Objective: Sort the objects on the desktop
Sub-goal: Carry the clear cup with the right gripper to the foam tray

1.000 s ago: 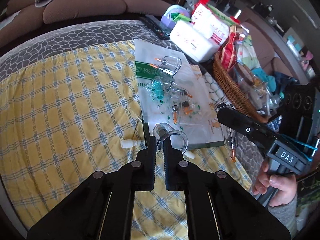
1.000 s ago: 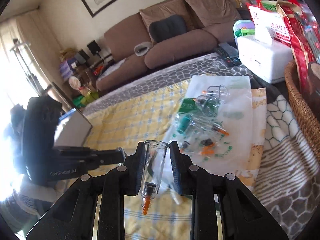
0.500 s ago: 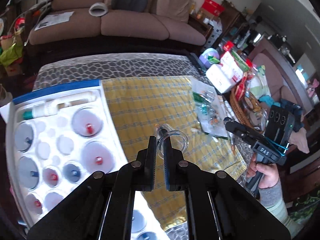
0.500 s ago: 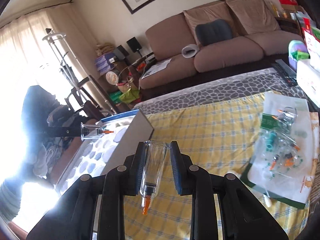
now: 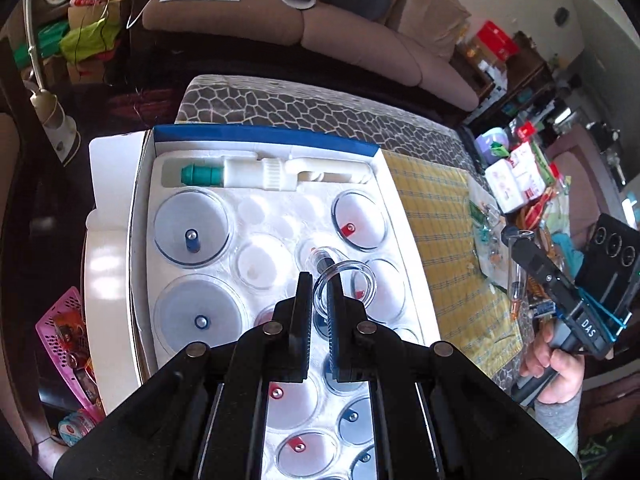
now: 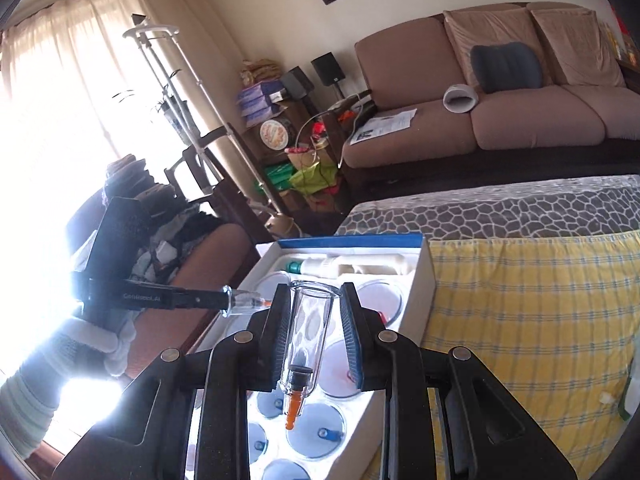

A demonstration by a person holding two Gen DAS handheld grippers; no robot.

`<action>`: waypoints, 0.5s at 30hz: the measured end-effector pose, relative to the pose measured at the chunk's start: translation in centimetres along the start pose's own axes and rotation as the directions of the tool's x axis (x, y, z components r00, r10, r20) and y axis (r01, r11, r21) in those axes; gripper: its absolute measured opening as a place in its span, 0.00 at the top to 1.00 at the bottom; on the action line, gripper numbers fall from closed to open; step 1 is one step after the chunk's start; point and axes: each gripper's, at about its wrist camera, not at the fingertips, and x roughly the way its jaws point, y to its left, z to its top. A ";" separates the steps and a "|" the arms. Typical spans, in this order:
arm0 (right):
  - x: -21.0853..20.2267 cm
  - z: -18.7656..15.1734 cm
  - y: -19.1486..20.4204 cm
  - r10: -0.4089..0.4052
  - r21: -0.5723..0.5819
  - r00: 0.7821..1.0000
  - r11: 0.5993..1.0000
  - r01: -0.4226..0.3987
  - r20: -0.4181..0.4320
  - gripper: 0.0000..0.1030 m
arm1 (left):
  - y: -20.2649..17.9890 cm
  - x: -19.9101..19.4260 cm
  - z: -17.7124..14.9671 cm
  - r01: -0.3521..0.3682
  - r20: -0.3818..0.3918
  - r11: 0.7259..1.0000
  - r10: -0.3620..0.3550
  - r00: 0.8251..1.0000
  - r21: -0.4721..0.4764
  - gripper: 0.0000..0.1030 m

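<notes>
My left gripper (image 5: 319, 280) is shut on the rim of a clear cupping cup (image 5: 340, 282) and holds it above the white foam tray (image 5: 272, 200) of a blue-edged box, over the round wells in its middle. Several cups sit in the wells, and a white pump with a green end (image 5: 240, 174) lies along the top. My right gripper (image 6: 312, 300) is shut on a second clear cup with an orange valve (image 6: 306, 344), held above the box's near right side (image 6: 420, 292). The left gripper (image 6: 228, 300) shows in the right wrist view with its cup.
The box sits at the left end of a table with a yellow checked cloth (image 5: 436, 216) over a grey pebble-pattern cover (image 5: 304, 104). More loose cups lie on a plastic bag (image 5: 486, 220) far right, by a tissue box (image 5: 508, 182). A brown sofa (image 6: 500, 104) stands behind.
Both grippers have swung left from the plastic bag of loose cups to the foam tray box, each carrying its cup. The left gripper now hovers over the tray's wells.
</notes>
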 end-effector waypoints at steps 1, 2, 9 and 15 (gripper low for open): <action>1.0 0.2 0.2 -0.003 -0.002 1.000 1.000 0.003 -0.009 0.76 | 0.4 0.3 0.4 -0.004 -0.004 1.000 0.004 1.000 -0.003 0.94; 1.8 0.4 0.4 -0.003 -0.005 1.000 1.000 0.003 -0.014 0.76 | 0.8 0.7 0.9 -0.005 -0.008 1.000 0.005 1.000 -0.005 0.94; 6.5 1.4 1.2 -0.003 -0.016 0.999 1.000 0.002 -0.034 0.76 | 3.7 5.2 4.1 -0.061 -0.079 0.998 0.059 0.995 -0.021 0.94; 9.0 1.3 0.6 -0.010 -0.036 0.998 0.999 0.008 -0.066 0.76 | 5.1 8.2 5.6 -0.090 -0.133 0.996 0.087 0.987 -0.019 0.94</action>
